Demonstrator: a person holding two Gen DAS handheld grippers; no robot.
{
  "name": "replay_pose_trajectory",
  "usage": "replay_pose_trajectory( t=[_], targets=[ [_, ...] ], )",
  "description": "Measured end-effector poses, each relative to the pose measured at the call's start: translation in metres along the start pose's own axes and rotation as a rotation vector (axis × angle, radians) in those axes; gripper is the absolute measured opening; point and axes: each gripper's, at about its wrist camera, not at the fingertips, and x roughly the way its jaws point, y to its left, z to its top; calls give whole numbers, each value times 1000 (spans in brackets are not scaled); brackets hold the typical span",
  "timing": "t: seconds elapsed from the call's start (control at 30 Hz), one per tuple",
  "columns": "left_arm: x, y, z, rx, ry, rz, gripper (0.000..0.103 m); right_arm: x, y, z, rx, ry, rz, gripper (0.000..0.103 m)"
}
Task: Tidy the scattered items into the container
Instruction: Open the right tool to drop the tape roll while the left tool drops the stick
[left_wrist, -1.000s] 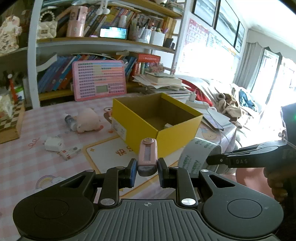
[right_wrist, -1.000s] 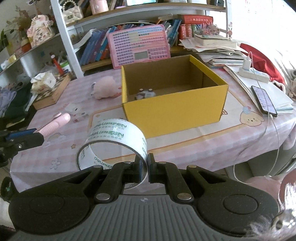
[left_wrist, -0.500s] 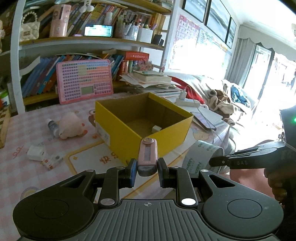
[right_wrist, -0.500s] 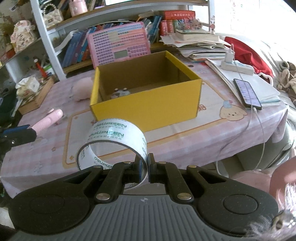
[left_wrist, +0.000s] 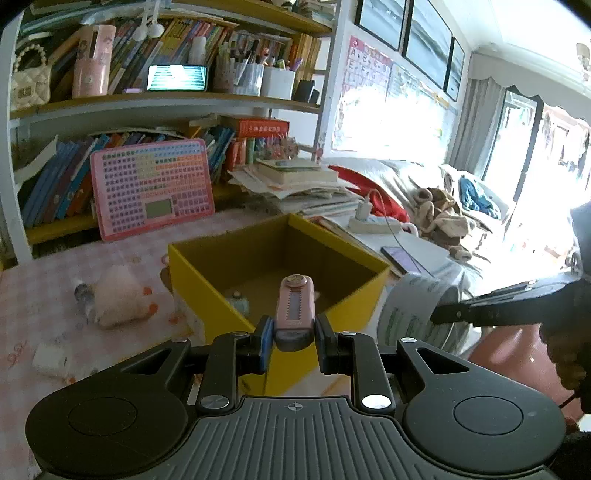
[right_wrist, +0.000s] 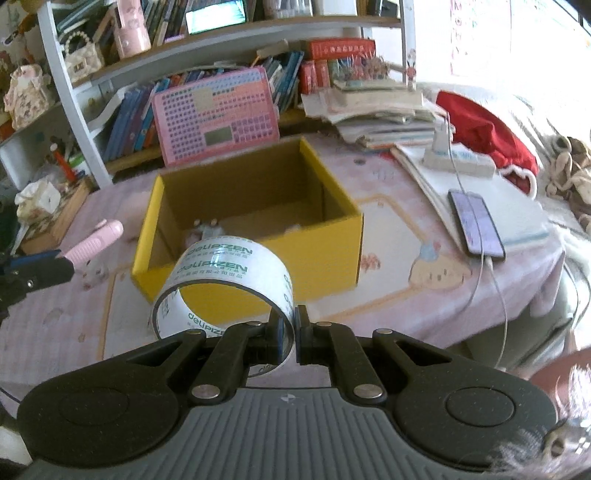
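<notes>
The yellow box (right_wrist: 255, 236) stands open-topped near the middle of the pink checked table (right_wrist: 388, 291), with a few small items on its floor, too blurred to name. The left gripper (left_wrist: 293, 341) is clenched on a pink cutter-like tool (left_wrist: 295, 308), possibly a utility knife, held upright over the box's near wall. The right gripper (right_wrist: 294, 332) pinches the wall of a clear tape roll (right_wrist: 225, 284), one pad inside the ring, held in front of the box. A pink plush toy (left_wrist: 118, 299) lies on the table left of the box, a phone (right_wrist: 476, 221) near the table's right edge. Both gripper bodies hide the table's front edge.
</notes>
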Motion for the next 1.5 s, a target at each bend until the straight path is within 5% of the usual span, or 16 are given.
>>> replay_pose_trajectory(
  t=[0.4, 0.67, 1.1, 1.5],
  targets=[
    [61, -7, 32, 36, 28, 42, 22, 42, -26, 72, -23, -88, 90, 6],
    [113, -14, 34, 47, 126, 100, 22, 95, -27, 127, -152, -116, 148, 6],
    [164, -18, 20, 29, 274, 167, 22, 214, 10, 148, -469, 113, 234, 6],
    [171, -16, 17, -30, 296, 185, 22, 259, 34, 142, -617, 253, 254, 6]
  ],
)
